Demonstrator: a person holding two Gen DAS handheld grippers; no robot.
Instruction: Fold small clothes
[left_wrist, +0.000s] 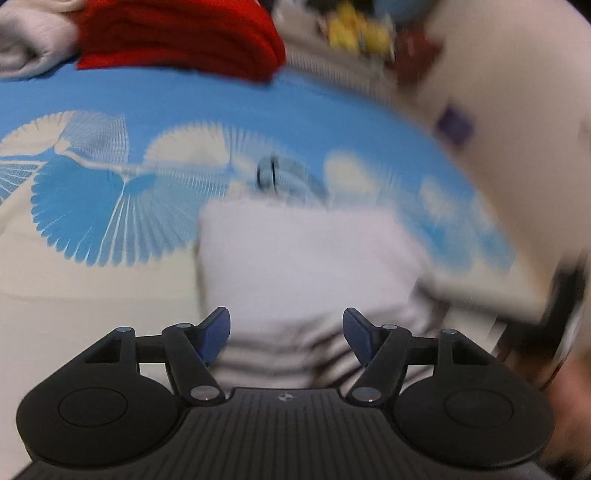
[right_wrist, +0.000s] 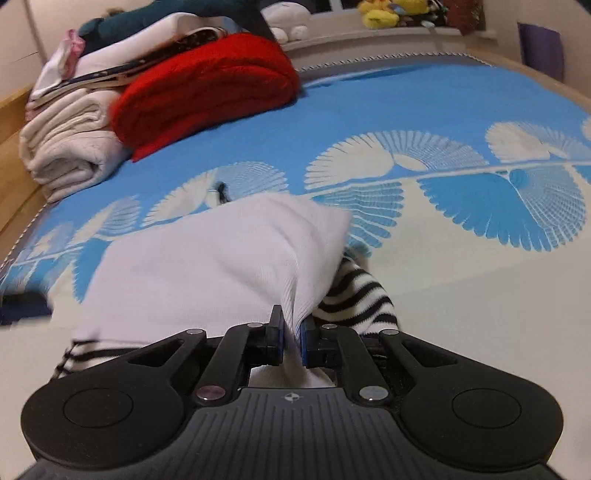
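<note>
White garment with black-striped cuffs (right_wrist: 221, 258) lies on the bed, on the pale part of the bedspread (right_wrist: 461, 258) just this side of the fan-leaf border, and one fold of its white cloth is lifted. It looks like a small top or a sock pair; the exact kind is hard to tell. The right tool (right_wrist: 293, 338) has its two blue pads nearly together with a pleat of the white fabric pinched between them, the cloth tenting up from the striped cuff (right_wrist: 354, 295) that sits just right of the grip. Over in the left wrist view, the left tool (left_wrist: 286, 336) stands wide open, nothing between its pads, hovering right at the striped end of the same garment (left_wrist: 295, 258). That view is smeared with motion blur, and the pale blurred shape at its right edge cannot be identified.

Beyond the garment, towards the far side of the fan border, sits a folded red blanket (right_wrist: 210, 96) beside a stack of white linens (right_wrist: 66, 144), well apart from the work.

The risks, as I judge them: the right pinch holds only a thin pleat, so a quick pull could slip it free or drag the whole piece crooked. With the left end unpinned, the fold may bunch, leaving the cuffs misaligned.
</note>
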